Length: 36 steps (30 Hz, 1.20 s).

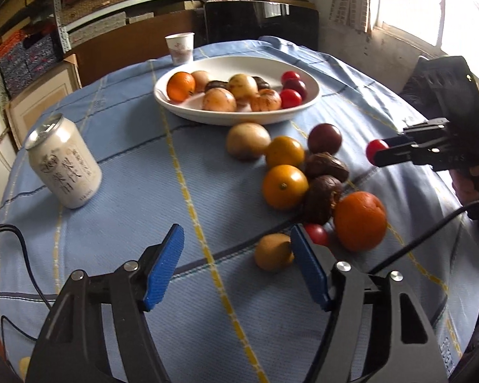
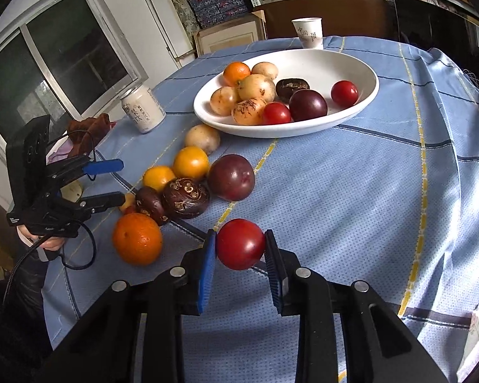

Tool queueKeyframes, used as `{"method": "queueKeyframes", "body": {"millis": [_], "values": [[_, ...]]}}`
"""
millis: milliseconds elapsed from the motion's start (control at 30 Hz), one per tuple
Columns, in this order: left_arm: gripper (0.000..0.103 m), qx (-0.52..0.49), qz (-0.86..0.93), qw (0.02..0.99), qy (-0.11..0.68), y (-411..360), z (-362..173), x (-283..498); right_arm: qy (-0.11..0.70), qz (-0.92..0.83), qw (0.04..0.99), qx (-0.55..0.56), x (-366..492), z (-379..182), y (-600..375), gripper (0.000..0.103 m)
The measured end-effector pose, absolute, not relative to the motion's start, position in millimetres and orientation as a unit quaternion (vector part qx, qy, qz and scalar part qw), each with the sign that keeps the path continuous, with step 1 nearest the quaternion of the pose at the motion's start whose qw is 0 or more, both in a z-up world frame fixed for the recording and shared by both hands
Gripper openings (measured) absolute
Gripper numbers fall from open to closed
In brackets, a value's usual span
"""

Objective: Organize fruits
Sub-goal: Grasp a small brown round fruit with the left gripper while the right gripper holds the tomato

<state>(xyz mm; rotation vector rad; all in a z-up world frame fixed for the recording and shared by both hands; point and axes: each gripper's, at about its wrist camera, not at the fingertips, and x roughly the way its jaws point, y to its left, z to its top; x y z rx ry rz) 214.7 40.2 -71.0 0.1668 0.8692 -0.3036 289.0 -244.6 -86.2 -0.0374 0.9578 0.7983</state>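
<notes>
Right wrist view: the right gripper is clenched on a red tomato, both blue pads pressing its sides, lifted clear of the blue tablecloth. Ahead of it sits the white bowl of fruit. To its left, the left gripper stands partly open with nothing between its pads, a small brown fruit just beside its right pad.

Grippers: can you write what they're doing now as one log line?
right gripper: shut on red tomato | left gripper: open, empty | bowl: partly filled
</notes>
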Motion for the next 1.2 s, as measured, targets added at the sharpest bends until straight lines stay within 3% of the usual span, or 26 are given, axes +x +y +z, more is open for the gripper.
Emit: {"method": "queueKeyframes", "body": {"millis": [233,367,633,933,1200], "values": [[0.068,0.076,-0.149,0.886,0.432,40.1,-76.5,217.0,0.443,0.375,0.814,-0.023,286.8,-84.7,-243.5,0.032],[0.054,0.050,-0.170,0.879,0.442,44.2,-75.7,218.5,0.442,0.374,0.815,-0.028,286.2,-85.4,-242.0,0.032],[0.045,0.037,-0.190,0.870,0.453,40.6,-79.2,216.7,0.444,0.368,0.816,-0.035,286.6,-87.7,-239.7,0.032],[0.044,0.039,-0.189,0.868,0.457,37.1,-82.8,214.8,0.442,0.360,0.819,-0.068,281.9,-93.6,-227.3,0.030],[0.037,0.066,-0.177,0.870,0.456,28.3,-87.6,214.9,0.442,0.364,0.817,-0.062,281.8,-93.2,-228.2,0.029]]}}
